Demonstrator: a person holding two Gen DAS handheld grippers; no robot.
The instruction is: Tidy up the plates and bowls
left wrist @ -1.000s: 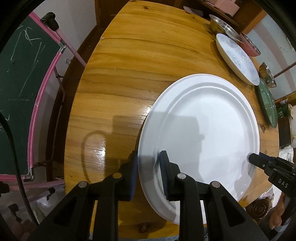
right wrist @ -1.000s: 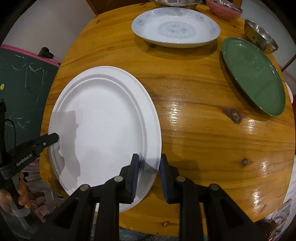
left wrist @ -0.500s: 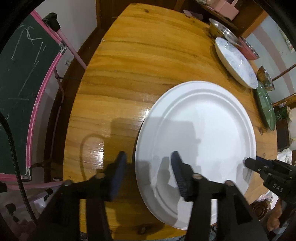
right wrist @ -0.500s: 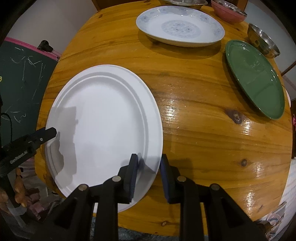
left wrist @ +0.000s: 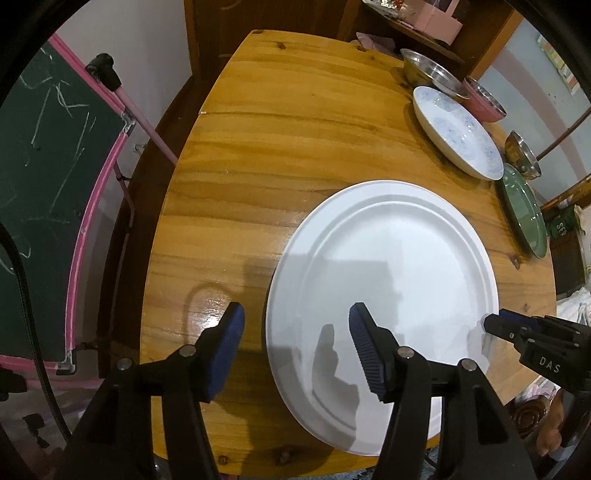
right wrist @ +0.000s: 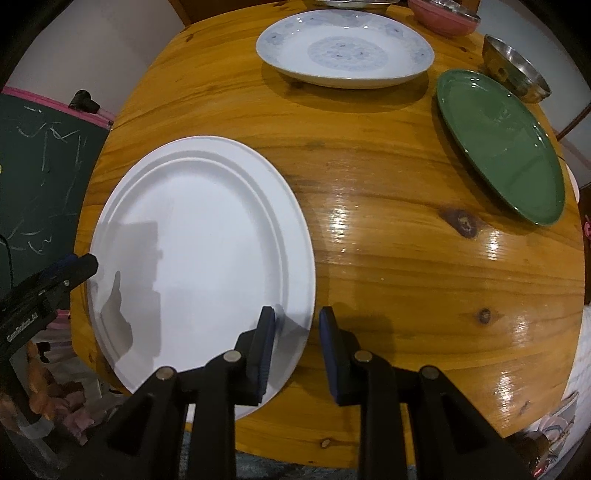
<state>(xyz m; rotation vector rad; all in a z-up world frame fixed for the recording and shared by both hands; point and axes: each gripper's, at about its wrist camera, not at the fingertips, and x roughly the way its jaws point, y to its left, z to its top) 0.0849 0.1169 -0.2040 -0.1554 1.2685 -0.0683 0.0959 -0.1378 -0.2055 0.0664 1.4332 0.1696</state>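
A large white plate (left wrist: 391, 266) lies flat near the front edge of the round wooden table (left wrist: 280, 147). My left gripper (left wrist: 295, 347) is open wide, its fingers astride the plate's left rim without touching. My right gripper (right wrist: 295, 347) is slightly open, its fingers on either side of the plate's (right wrist: 207, 251) right rim. Each gripper's tip shows in the other's view. A blue-patterned plate (right wrist: 343, 48), a green plate (right wrist: 502, 144), a pink bowl (right wrist: 443, 14) and steel bowls (right wrist: 517, 77) sit at the far side.
A green chalkboard with a pink frame (left wrist: 48, 192) stands left of the table. A wooden shelf (left wrist: 424, 22) is behind the table. The table's front edge (right wrist: 369, 450) is right below my grippers.
My left gripper has opened wide and let go of the white plate's rim. My right gripper has opened slightly around the opposite rim. The plate now rests on the table.
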